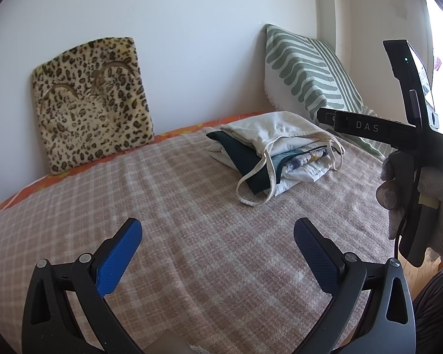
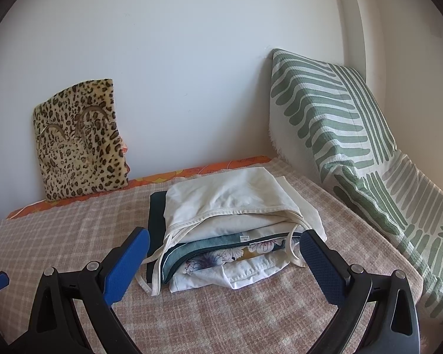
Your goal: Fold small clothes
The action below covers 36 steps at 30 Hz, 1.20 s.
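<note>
A stack of folded small clothes [image 1: 273, 150] lies on the checked blanket [image 1: 177, 221] at the back right, also in the right wrist view [image 2: 230, 230]. A cream strappy top [image 2: 227, 203] is on top, over a dark green piece [image 2: 157, 224] and a floral piece [image 2: 221, 258]. My left gripper [image 1: 218, 236] is open and empty above the bare blanket, well short of the stack. My right gripper [image 2: 226, 253] is open and empty, with the stack's near edge between its fingers; its body shows at the right of the left wrist view [image 1: 413, 159], held by a gloved hand.
A leopard-print cushion [image 1: 91, 103] leans on the white wall at the back left. A green-and-white striped pillow [image 2: 339, 135] leans at the back right. An orange sheet edge [image 1: 192, 126] runs along the wall. The bed edge drops off at the right [image 1: 413, 262].
</note>
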Each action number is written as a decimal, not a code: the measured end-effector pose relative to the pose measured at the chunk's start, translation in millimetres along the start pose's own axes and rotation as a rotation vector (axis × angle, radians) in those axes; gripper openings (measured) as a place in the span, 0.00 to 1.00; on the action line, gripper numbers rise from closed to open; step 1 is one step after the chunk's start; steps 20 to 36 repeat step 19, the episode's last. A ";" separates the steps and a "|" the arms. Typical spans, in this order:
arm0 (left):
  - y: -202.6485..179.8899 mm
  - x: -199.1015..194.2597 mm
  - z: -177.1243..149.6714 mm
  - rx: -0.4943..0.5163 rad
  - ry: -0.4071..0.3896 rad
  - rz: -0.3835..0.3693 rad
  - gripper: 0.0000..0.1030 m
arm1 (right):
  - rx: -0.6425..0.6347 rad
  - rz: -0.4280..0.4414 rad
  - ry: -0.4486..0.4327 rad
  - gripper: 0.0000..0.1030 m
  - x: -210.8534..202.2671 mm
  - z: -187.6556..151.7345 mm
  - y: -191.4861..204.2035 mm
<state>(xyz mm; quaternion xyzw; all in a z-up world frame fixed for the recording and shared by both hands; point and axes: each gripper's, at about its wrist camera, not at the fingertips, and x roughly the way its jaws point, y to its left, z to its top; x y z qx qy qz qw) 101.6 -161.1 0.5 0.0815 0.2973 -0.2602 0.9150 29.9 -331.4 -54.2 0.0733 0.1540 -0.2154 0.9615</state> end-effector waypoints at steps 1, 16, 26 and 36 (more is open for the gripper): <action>0.3 0.0 0.0 0.000 0.001 -0.002 0.99 | 0.001 0.002 0.002 1.00 0.4 0.0 -0.1; 0.2 -1.4 -0.9 -0.005 0.000 -0.015 0.99 | -0.002 0.006 0.004 1.00 2.4 1.0 0.0; -0.7 -3.0 -0.5 -0.003 -0.006 -0.010 0.99 | -0.002 0.006 0.005 1.00 2.4 0.8 -0.1; -0.7 -3.0 -0.5 -0.003 -0.006 -0.010 0.99 | -0.002 0.006 0.005 1.00 2.4 0.8 -0.1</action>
